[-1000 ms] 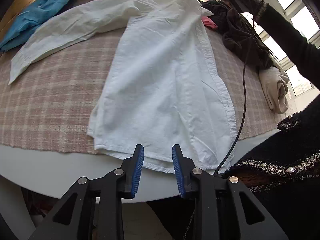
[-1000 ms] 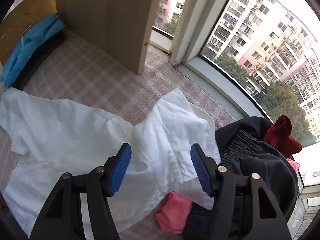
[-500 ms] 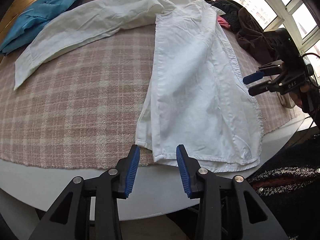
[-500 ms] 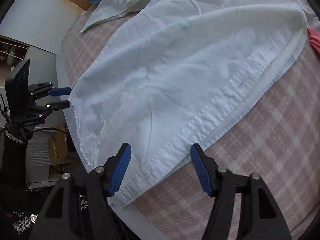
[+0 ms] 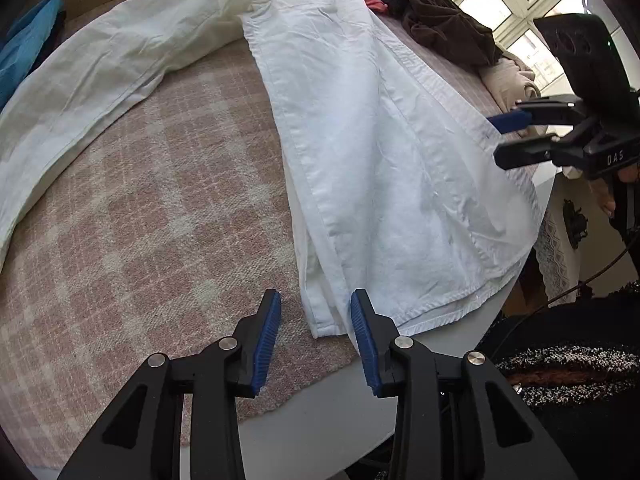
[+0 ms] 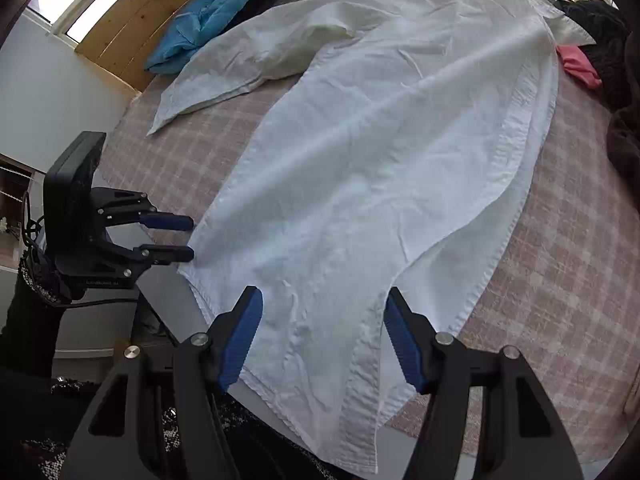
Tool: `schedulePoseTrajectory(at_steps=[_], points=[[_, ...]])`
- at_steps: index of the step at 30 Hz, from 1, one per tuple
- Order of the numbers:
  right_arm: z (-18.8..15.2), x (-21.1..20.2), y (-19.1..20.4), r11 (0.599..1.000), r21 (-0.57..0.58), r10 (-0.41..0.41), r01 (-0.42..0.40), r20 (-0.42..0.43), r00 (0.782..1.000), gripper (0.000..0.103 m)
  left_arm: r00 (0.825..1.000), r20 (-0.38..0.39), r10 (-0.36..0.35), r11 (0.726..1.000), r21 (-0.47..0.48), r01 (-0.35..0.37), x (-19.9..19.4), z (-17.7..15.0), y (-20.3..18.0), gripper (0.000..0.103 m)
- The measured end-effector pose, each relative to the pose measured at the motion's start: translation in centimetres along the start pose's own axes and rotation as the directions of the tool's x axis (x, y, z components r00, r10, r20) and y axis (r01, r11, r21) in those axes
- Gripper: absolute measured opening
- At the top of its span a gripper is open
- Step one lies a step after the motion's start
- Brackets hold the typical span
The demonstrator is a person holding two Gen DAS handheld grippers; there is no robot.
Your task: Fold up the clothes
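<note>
A white long-sleeved shirt (image 5: 380, 152) lies lengthwise on a pink plaid tablecloth (image 5: 152, 220), folded along its body, one sleeve (image 5: 100, 68) spread out to the left. My left gripper (image 5: 316, 320) is open just short of the hem's near left corner, holding nothing. In the right wrist view the same shirt (image 6: 380, 152) fills the middle, its hem hanging over the table edge. My right gripper (image 6: 320, 320) is open over the hem by the button placket, empty. Each gripper shows in the other's view: the right gripper (image 5: 508, 136) and the left gripper (image 6: 180, 236).
A blue garment (image 6: 216, 12) lies at the far left by a wooden panel. Dark clothes (image 5: 440, 20), a pink item (image 6: 578, 64) and a beige garment (image 5: 516, 80) are heaped at the far right by the windows. The white table rim (image 5: 320, 420) runs near me.
The right gripper swung from the collar end by the window down to the hem at the near edge. The left gripper shifted left to the hem's left corner.
</note>
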State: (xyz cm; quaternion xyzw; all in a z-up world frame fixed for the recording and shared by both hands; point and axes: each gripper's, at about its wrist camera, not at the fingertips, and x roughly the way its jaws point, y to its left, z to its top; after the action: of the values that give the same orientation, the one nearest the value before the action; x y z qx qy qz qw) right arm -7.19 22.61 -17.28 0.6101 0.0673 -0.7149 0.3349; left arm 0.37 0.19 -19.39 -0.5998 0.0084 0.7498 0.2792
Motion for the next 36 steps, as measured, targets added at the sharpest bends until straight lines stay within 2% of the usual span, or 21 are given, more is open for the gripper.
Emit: schedulePoseTrajectory(at_steps=[4, 5, 7, 10, 13, 14, 16, 17, 19, 21, 23, 25, 29, 30, 31, 34, 36], points=[[5.0, -1.1, 3.4, 0.998, -0.05, -0.029, 0.032, 0.05, 0.998, 0.061, 0.999, -0.004, -0.044, 0.997, 0.062, 0.045, -0.3, -0.4, 0.5, 0.031], [5.9, -1.2, 4.0, 0.997, -0.063, -0.041, 0.043, 0.039, 0.998, 0.061, 0.999, 0.0, -0.048, 0.996, 0.078, 0.048, -0.6, -0.6, 0.6, 0.03], [6.3, -1.1, 4.6, 0.993, -0.092, -0.079, 0.075, -0.035, 0.996, 0.061, 1.0, 0.007, -0.018, 0.99, 0.137, 0.017, -0.9, -0.8, 0.3, 0.017], [3.8, -0.2, 3.4, 0.978, -0.144, -0.168, 0.152, -0.11, 0.98, 0.061, 1.0, 0.001, 0.025, 0.976, 0.219, -0.025, -0.5, -0.6, -0.3, 0.009], [1.6, 1.8, 1.8, 0.985, -0.144, -0.119, 0.094, -0.178, 0.977, 0.061, 0.999, -0.019, 0.027, 0.973, 0.232, -0.022, 0.4, -0.3, -0.7, 0.009], [0.8, 2.6, 1.5, 0.981, -0.163, -0.135, 0.102, -0.205, 0.969, 0.061, 0.999, -0.024, 0.027, 0.972, 0.236, -0.02, 0.6, -0.2, -0.8, 0.009], [-1.2, 3.8, 0.1, 0.97, -0.172, -0.212, 0.169, -0.274, 0.938, 0.061, 0.999, -0.027, 0.024, 0.972, 0.235, -0.017, 0.6, 0.0, -0.9, 0.009], [-2.3, 3.9, -1.0, 0.973, -0.142, -0.221, 0.184, -0.323, 0.92, 0.061, 0.999, -0.029, 0.022, 0.972, 0.234, -0.015, 0.6, 0.1, -1.0, 0.009], [-4.2, 3.2, -3.2, 0.982, -0.064, -0.19, 0.179, -0.387, 0.902, 0.061, 0.999, -0.035, 0.004, 0.978, 0.21, 0.003, 0.7, 0.3, -0.9, 0.009], [-4.0, 1.1, -3.7, 0.982, -0.04, -0.186, 0.183, -0.333, 0.924, 0.061, 0.999, -0.041, -0.002, 0.982, 0.189, 0.01, 0.8, 0.6, -0.8, 0.01], [-2.4, -1.0, -2.9, 0.986, -0.047, -0.167, 0.16, -0.242, 0.956, 0.061, 0.999, -0.04, 0.006, 0.983, 0.181, 0.001, 1.0, 0.8, -0.9, 0.012], [-0.8, -2.2, -1.3, 0.99, -0.076, -0.134, 0.123, -0.169, 0.976, 0.061, 0.999, -0.039, 0.002, 0.985, 0.171, 0.005, 1.2, 1.2, -1.1, 0.012], [0.4, -1.5, 1.3, 0.982, -0.163, -0.12, 0.095, -0.152, 0.981, 0.061, 0.999, -0.046, 0.005, 0.986, 0.165, 0.003, 1.6, 1.4, -1.4, 0.012], [0.5, -1.1, 1.7, 0.98, -0.176, -0.123, 0.095, -0.157, 0.98, 0.061, 0.999, -0.045, 0.004, 0.986, 0.166, 0.003, 1.6, 1.2, -1.5, 0.008], [0.6, -0.8, 1.6, 0.979, -0.181, -0.126, 0.096, -0.164, 0.978, 0.061, 0.999, -0.043, 0.009, 0.985, 0.171, -0.001, 1.7, 1.2, -1.6, 0.001], [1.5, -0.4, 1.1, 0.977, -0.184, -0.144, 0.11, -0.179, 0.973, 0.061, 1.0, -0.027, 0.004, 0.986, 0.168, 0.001, 1.5, 1.1, -1.8, 0.0], [3.5, -0.8, 0.8, 0.97, -0.195, -0.174, 0.143, -0.152, 0.973, 0.061, 0.999, 0.014, -0.04, 0.989, 0.142, 0.037, 0.1, 0.5, -1.9, 0.0]])
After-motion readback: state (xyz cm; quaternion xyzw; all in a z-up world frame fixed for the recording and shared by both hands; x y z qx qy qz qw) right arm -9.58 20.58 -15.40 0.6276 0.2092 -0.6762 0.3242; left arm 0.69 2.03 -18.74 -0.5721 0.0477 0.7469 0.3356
